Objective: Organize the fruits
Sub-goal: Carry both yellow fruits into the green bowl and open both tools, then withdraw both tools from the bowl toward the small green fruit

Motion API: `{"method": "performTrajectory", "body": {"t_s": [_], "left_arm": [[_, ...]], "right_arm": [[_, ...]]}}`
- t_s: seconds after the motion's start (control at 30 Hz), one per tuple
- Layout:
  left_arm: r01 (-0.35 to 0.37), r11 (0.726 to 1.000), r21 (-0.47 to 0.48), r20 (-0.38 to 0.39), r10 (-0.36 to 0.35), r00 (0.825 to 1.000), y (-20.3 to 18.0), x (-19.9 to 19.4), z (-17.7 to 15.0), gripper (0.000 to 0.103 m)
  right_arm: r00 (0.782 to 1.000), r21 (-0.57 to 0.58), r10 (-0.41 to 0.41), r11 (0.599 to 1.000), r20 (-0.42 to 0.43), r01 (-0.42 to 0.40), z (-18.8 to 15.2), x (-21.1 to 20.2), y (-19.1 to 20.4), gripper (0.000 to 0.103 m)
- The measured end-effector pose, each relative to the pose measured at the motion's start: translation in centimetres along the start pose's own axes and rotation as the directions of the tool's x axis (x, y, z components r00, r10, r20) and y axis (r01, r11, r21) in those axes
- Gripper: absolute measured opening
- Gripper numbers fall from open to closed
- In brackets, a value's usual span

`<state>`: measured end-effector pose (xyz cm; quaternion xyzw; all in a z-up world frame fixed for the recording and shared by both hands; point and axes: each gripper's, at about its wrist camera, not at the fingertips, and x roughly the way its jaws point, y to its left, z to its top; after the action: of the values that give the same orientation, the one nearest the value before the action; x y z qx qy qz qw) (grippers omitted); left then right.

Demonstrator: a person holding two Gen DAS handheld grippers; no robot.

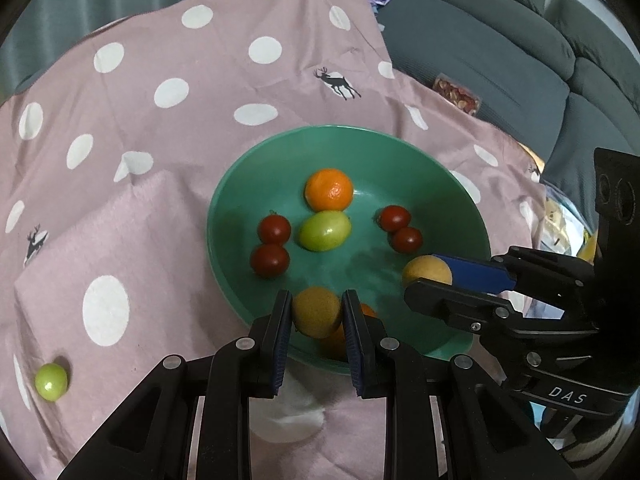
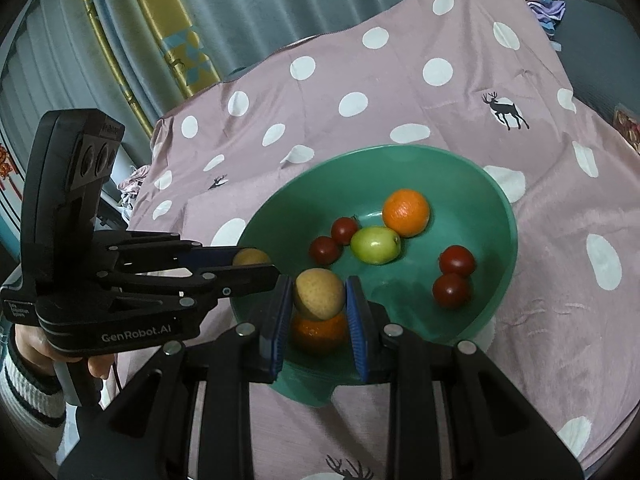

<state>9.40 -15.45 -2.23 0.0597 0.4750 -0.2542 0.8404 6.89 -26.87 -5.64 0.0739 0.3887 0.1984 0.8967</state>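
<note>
We hold a tan round fruit [image 1: 316,312] in the left tool [image 1: 316,316], its blue pads closed on the fruit's two sides above the near edge of the green bowl [image 1: 280,152]; round as it is, it shows no clear long axis. Our right tool [image 2: 319,300] grips a second tan fruit [image 2: 319,295] the same way, over an orange [image 2: 318,334] lying in the near part of the bowl. Farther in, a green oval fruit [image 1: 325,231] lies with its long axis running left to right, touching another orange [image 1: 329,189] on its far side. Two dark red tomatoes [image 1: 272,246] sit to its left and two more [image 1: 401,229] to its right. A small green fruit [image 1: 51,381] lies apart on the pink dotted cloth [image 1: 160,60], near left. The left tool's body reads "GenRobot.AI" [image 2: 138,336]; the right one shows "DAS" [image 1: 566,394].
</note>
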Motion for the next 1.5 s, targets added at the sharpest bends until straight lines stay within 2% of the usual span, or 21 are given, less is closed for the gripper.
{"method": "performTrajectory", "body": {"t_s": [0.43,0.6,0.7,0.83,1.07,1.23,1.27,1.3,1.37,1.5], "left_arm": [[-0.004,0.999,-0.042,0.034,0.005,0.999,0.9,-1.6,-0.3,0.027],[-0.032,0.996,-0.085,0.060,0.037,0.998,2.4,-3.5,-1.4,0.046],[-0.054,0.992,-0.116,0.063,0.061,0.996,3.4,-4.4,-2.6,0.051],[-0.085,0.983,-0.162,0.052,0.094,0.994,4.8,-5.3,-4.5,0.052],[-0.137,0.957,-0.255,0.021,0.148,0.989,7.5,-6.8,-8.2,0.054],[-0.168,0.929,-0.329,0.007,0.181,0.984,9.6,-8.1,-10.9,0.056],[-0.177,0.922,-0.346,0.004,0.190,0.982,10.1,-8.3,-11.5,0.060],[-0.186,0.914,-0.360,0.001,0.200,0.980,10.6,-8.6,-12.0,0.070],[-0.205,0.897,-0.391,0.003,0.224,0.975,11.5,-9.3,-13.0,0.079],[-0.209,0.870,-0.447,0.011,0.239,0.971,13.0,-10.6,-14.8,0.079]], "right_arm": [[0.999,0.059,-0.023,0.998,0.028,0.021,0.0,-1.4,-1.1,0.032],[0.998,0.084,-0.043,0.996,0.046,0.039,-0.2,-2.6,-1.6,0.035],[0.997,0.095,-0.056,0.994,0.059,0.050,-0.2,-3.3,-1.8,0.036],[0.996,0.107,-0.058,0.993,0.070,0.051,-0.1,-4.0,-1.8,0.039],[0.997,0.092,-0.045,0.995,0.059,0.039,-0.4,-3.8,-0.7,0.045],[0.998,0.050,-0.019,0.999,0.055,0.016,-0.2,-3.6,1.2,0.052],[0.998,0.042,-0.014,0.999,0.053,0.012,-0.2,-3.5,1.5,0.052],[0.999,0.033,-0.008,0.999,0.050,0.006,-0.1,-3.4,1.9,0.053],[0.999,0.015,0.006,1.000,0.042,-0.006,0.0,-3.1,2.7,0.054],[0.999,-0.019,0.035,0.999,0.023,-0.034,0.0,-2.5,4.5,0.055]]}}
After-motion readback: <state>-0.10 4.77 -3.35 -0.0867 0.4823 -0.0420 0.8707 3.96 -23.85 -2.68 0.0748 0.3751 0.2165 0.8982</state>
